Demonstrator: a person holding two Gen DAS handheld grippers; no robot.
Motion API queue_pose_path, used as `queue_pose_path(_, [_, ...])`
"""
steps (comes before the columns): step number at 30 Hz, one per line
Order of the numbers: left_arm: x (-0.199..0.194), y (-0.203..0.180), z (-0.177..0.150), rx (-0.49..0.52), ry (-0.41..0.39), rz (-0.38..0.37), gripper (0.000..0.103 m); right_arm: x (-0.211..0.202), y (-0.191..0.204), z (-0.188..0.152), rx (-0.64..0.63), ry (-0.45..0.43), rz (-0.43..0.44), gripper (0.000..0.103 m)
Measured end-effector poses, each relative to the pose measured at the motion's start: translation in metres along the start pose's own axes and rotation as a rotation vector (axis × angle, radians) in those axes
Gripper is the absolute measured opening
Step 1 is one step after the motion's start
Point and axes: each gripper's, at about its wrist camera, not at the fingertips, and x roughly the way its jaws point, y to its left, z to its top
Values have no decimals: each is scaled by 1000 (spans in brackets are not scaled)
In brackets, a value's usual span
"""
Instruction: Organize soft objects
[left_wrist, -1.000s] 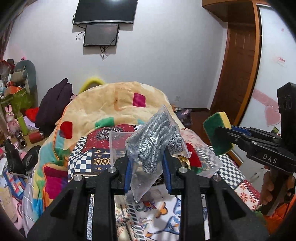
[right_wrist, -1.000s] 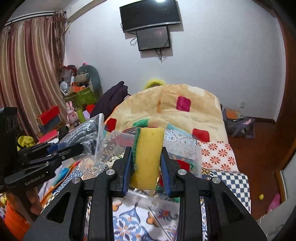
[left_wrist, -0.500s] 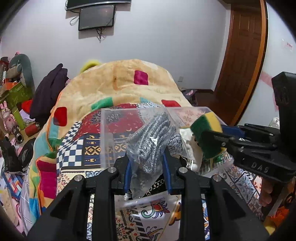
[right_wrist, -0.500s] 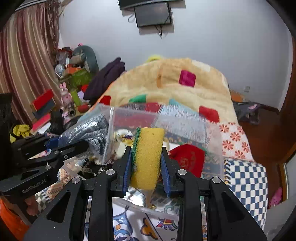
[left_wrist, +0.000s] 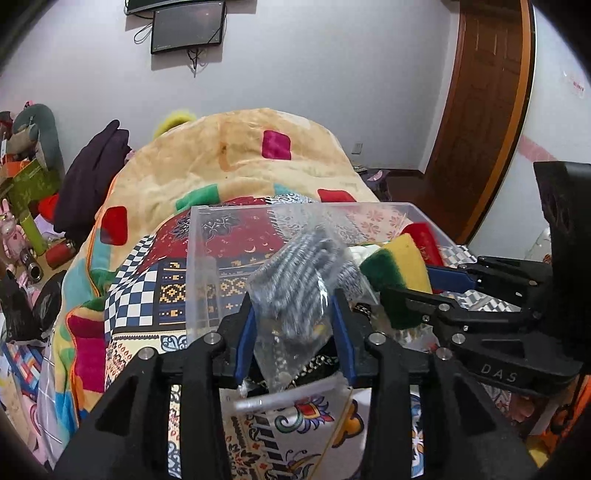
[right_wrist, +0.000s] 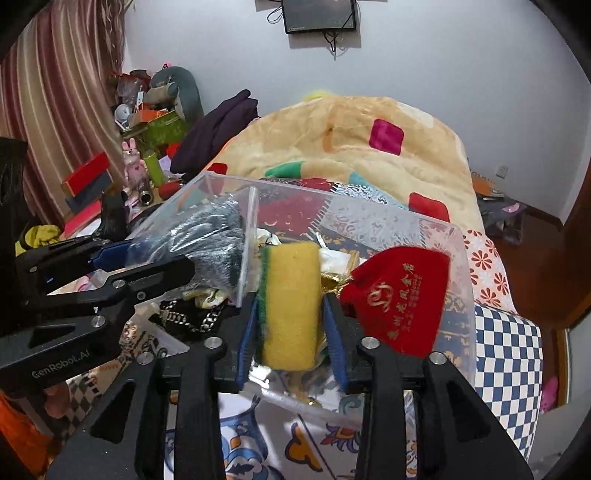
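Note:
My left gripper (left_wrist: 293, 314) is shut on a clear plastic bag of grey knitted fabric (left_wrist: 299, 273) and holds it over the near side of a clear plastic bin (left_wrist: 199, 266) on the bed. My right gripper (right_wrist: 290, 317) is shut on a yellow-and-green sponge (right_wrist: 290, 299), held over the same bin (right_wrist: 458, 280). The sponge (left_wrist: 399, 269) and the right gripper (left_wrist: 417, 291) show at the right in the left wrist view. The bagged fabric (right_wrist: 210, 236) and the left gripper (right_wrist: 147, 262) show at the left in the right wrist view. A red pouch (right_wrist: 399, 295) lies in the bin.
The bin holds a black-and-gold item (right_wrist: 184, 314) and white and gold pieces (right_wrist: 338, 258). A tan patchwork blanket (left_wrist: 236, 162) is heaped behind the bin. Clutter and toys (right_wrist: 147, 122) stand at the left. A wooden door (left_wrist: 484, 110) is at the right.
Both grippers have come down and forward toward the bin, each holding its item. The bin now fills more of both views and the red pouch inside shows.

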Motion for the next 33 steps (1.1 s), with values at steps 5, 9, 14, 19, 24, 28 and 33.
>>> queue_pose_path(5, [-25,-4,2,7,-48,-2,44,-21,-1,3,7,-37,12,39])
queue_pose_path(9, [-56,-9,8,13,-112,-7,44,-48,1,7,8,-98,10,39])
queue_pose_path(14, [-97,-19,13,16,-206,-19,44,-90,5,10,8,-191,2,39])
queue_pose_path(19, [-137,-30,14,16,-290,-46,45,-136,13,8,-1,-287,-8,40])
queue_pose_path(24, [-171,-42,10,23,-369,-52,63,-171,27,1,-31,-373,-34,56])
queue_pose_path(28, [-189,-49,5,27,-410,-35,75,-186,36,-4,-44,-413,-47,67])
queue_pose_path(33, [-201,-52,-2,22,-430,-28,84,-193,39,-13,-32,-464,-72,82])
